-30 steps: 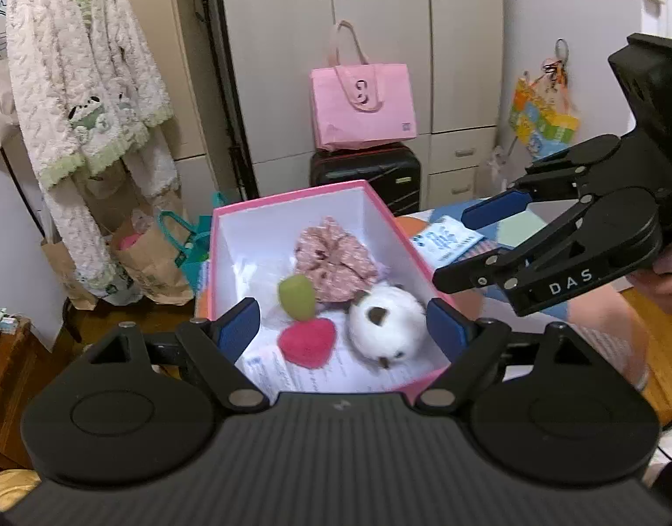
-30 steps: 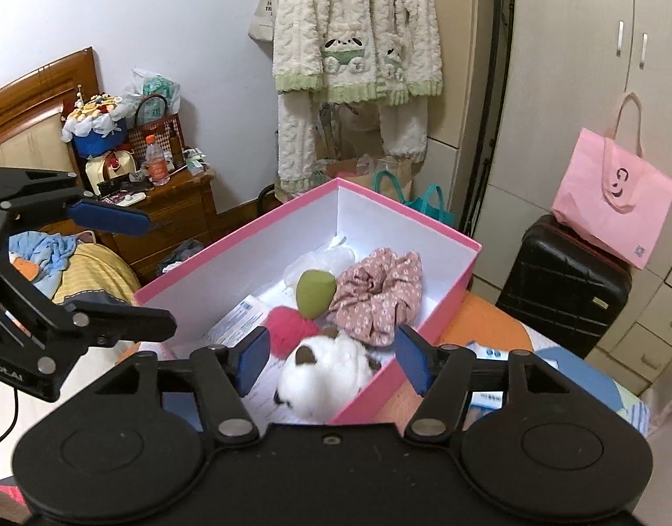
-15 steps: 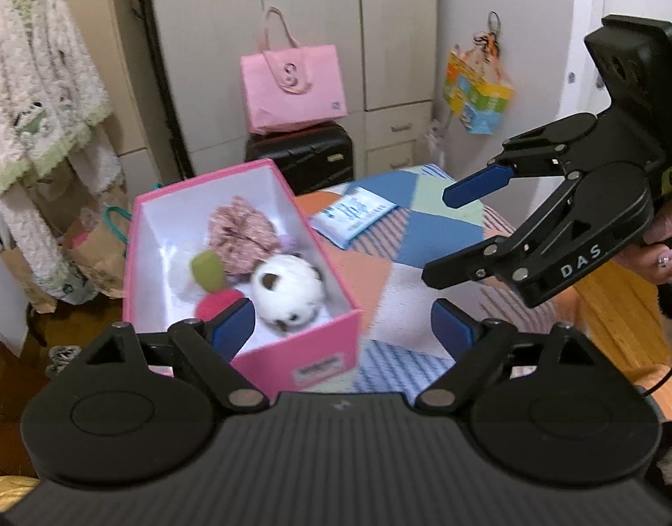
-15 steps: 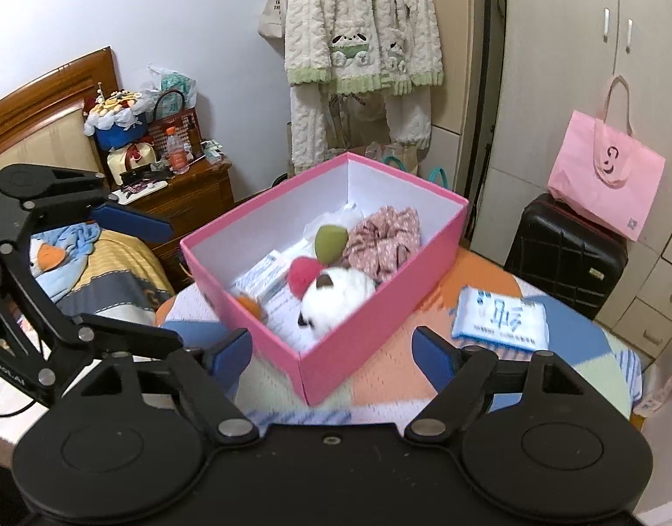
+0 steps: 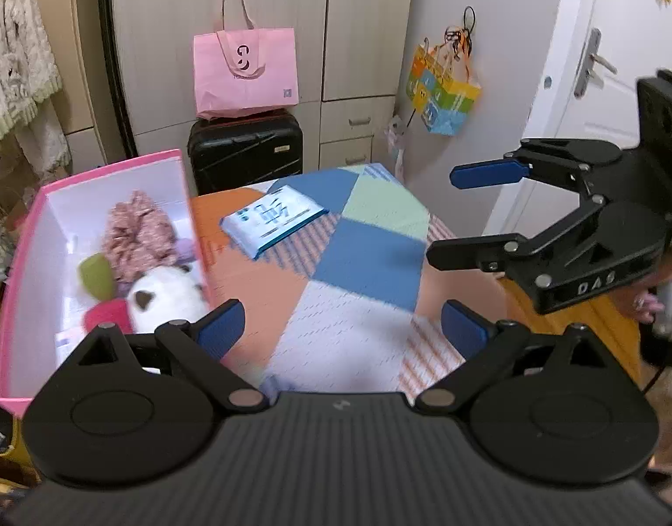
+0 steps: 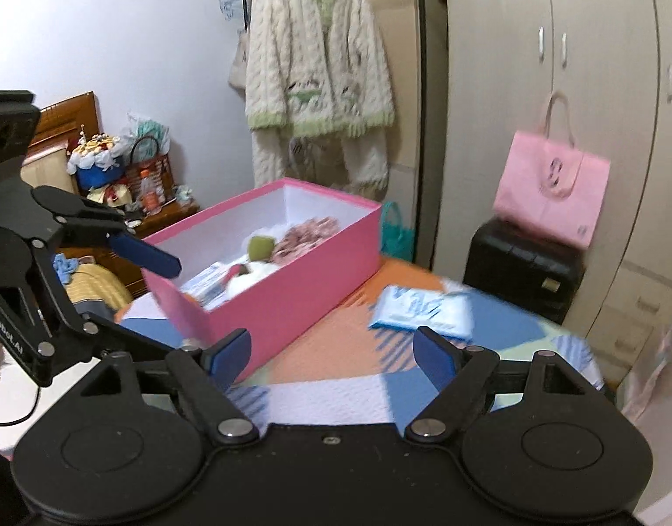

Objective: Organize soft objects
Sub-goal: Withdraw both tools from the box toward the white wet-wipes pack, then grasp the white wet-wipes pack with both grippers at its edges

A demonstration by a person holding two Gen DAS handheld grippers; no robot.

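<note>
A pink box [image 5: 18, 258] [image 6: 301, 271] stands at the left of the patchwork table [image 5: 349, 320] [image 6: 344, 350]. Inside lie a pink scrunchie [image 5: 136, 230] [image 6: 305, 236], a green sponge [image 5: 95, 274] [image 6: 260, 246], a red heart [image 5: 106, 315] and a white plush [image 5: 169, 298]. A blue tissue pack [image 5: 274, 219] [image 6: 423, 307] lies on the table to the right of the box. My left gripper [image 5: 342, 328] is open and empty above the table. My right gripper [image 6: 331, 350] is open and empty; it also shows in the left wrist view [image 5: 441, 215].
A black suitcase [image 5: 244, 149] [image 6: 520, 271] with a pink tote bag [image 5: 246, 72] [image 6: 550, 188] stands beyond the table by the wardrobe. A fleece robe [image 6: 318, 70] hangs behind the box. A cluttered nightstand [image 6: 130, 193] stands at the left.
Both grippers have drawn back from the box and swung right, over the table. The box has shifted to the left of both views. Both stay open and empty.
</note>
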